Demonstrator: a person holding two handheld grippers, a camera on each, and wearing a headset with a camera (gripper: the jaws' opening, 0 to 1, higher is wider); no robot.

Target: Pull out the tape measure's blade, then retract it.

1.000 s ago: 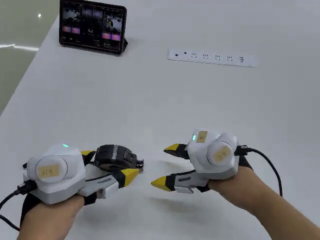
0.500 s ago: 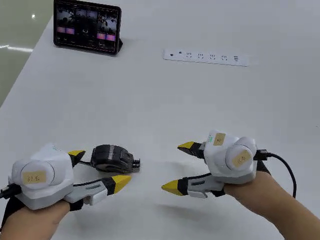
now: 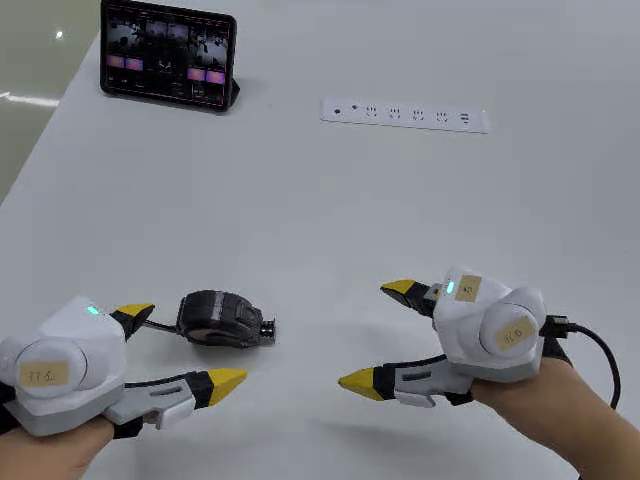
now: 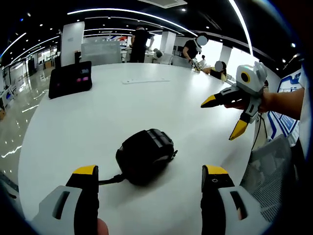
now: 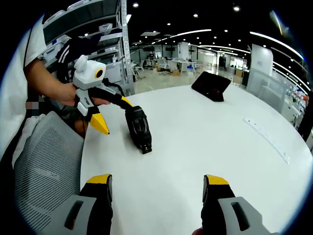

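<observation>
Head view: the tape measure (image 3: 222, 320) is being seen lying on the white table (image 3: 320, 220), lower left of centre in the frame. Its dark case is lying on its side. The blade hook is sitting right at the case mouth, at the right end of the case. A thin dark cord (image 3: 160, 323) is trailing from the case toward the left.

The left gripper (image 3: 181, 345) is being held at the lower left corner, jaws spread wide and released, nothing grasped. One yellow tip is lying just left of the case and the other below it. No contact with the case is being made.

In the left gripper view the tape measure (image 4: 145, 155) is being seen just ahead of the two tips and centred between them, with bare table between the tips and the case. Whether the cord is touching the left-hand tip cannot be told.

The right gripper (image 3: 376, 334) is being held at the lower right, jaws likewise parted and empty, well apart from the tape measure. A black cable (image 3: 590, 345) is running off its back.

In the right gripper view the case (image 5: 139, 126) is being seen upper left of centre, with the left gripper (image 5: 114, 113) just beside it.

Background, top of the head view: a tablet (image 3: 168, 52) is being propped upright at upper left. A white power strip (image 3: 405, 114) is lying flat right of it.
</observation>
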